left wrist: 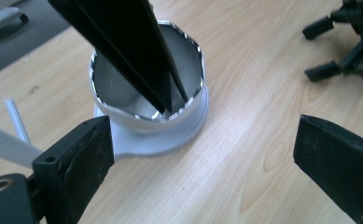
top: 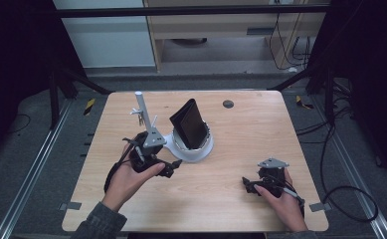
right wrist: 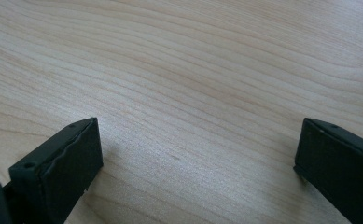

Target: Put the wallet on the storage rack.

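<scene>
A white round cup (top: 201, 149) on a wider white base stands near the table's middle, and a black folded wallet-like case (top: 189, 122) leans upright in it. In the left gripper view the cup (left wrist: 142, 122) is just ahead with the black case (left wrist: 123, 42) rising out of it. My left gripper (top: 173, 168) sits low beside the cup's near left side, jaws wide apart with nothing between them (left wrist: 202, 158). My right gripper (top: 247, 185) rests at the table's near right, open over bare wood (right wrist: 198, 158); it also appears far off in the left gripper view (left wrist: 319, 51).
A white pole on a small stand (top: 144, 109) rises just left of the cup, close behind my left hand. A dark round spot (top: 228, 104) marks the far table top. Metal rails run along both sides and cables (top: 350, 194) lie on the floor at right.
</scene>
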### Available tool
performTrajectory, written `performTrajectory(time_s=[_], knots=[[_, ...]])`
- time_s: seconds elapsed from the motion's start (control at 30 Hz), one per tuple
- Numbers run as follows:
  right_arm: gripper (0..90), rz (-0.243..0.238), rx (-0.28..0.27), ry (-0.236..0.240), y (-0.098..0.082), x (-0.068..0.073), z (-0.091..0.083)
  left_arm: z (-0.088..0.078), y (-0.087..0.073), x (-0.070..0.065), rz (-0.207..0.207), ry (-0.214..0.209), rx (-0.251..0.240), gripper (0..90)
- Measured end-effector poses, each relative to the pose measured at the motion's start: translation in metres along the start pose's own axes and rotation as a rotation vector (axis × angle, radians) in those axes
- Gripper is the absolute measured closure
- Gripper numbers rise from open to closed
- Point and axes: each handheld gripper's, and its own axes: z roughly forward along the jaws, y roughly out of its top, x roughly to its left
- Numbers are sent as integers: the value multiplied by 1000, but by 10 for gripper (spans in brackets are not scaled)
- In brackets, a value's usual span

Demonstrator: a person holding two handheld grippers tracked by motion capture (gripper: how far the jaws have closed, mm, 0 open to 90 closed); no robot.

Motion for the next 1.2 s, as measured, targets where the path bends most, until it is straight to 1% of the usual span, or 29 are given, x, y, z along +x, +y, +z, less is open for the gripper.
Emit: performTrajectory(time_s=[0.07,0.1,0.17,0.27,0.3,0.4,0.47,0.53,0.6,0.67,0.77,0.8,0.83,0.9,0.97,1.07,1.13,1.2], knots=[[9,0,0,0,0,0,0,3,-8,-1,-5,-3,12,47],[9,0,0,-1,0,0,0,4,-12,-2,0,-8,20,47],[9,0,0,-1,0,0,0,6,-20,-2,6,-3,35,46],[9,1,0,-1,0,0,0,10,-33,-2,-2,-22,41,45],[9,1,0,-1,0,0,0,11,-38,-1,-5,-22,46,43],[9,0,0,0,0,0,0,16,-53,0,-22,-16,66,44],[9,0,0,0,0,0,0,18,-64,3,-49,-16,70,46],[9,0,0,-1,0,0,0,20,-73,6,-67,-10,77,48],[9,1,0,0,0,0,0,22,-83,11,-88,6,87,51],[9,1,0,0,0,0,0,23,-90,14,-99,17,94,52],[9,2,0,-1,0,0,0,23,-103,21,-133,38,90,56],[9,1,0,0,0,0,0,23,-108,24,-145,49,90,57],[9,0,0,-1,0,0,0,24,-114,27,-149,66,100,58],[9,1,0,0,0,0,0,24,-121,31,-157,85,113,60],[9,1,0,-1,0,0,0,22,-129,38,-182,100,108,60],[9,2,1,-1,0,0,0,20,-139,47,-201,144,106,60],[9,2,0,-2,0,0,0,19,-145,52,-217,155,106,60],[9,2,0,-1,0,0,0,20,-151,55,-223,166,114,60]])
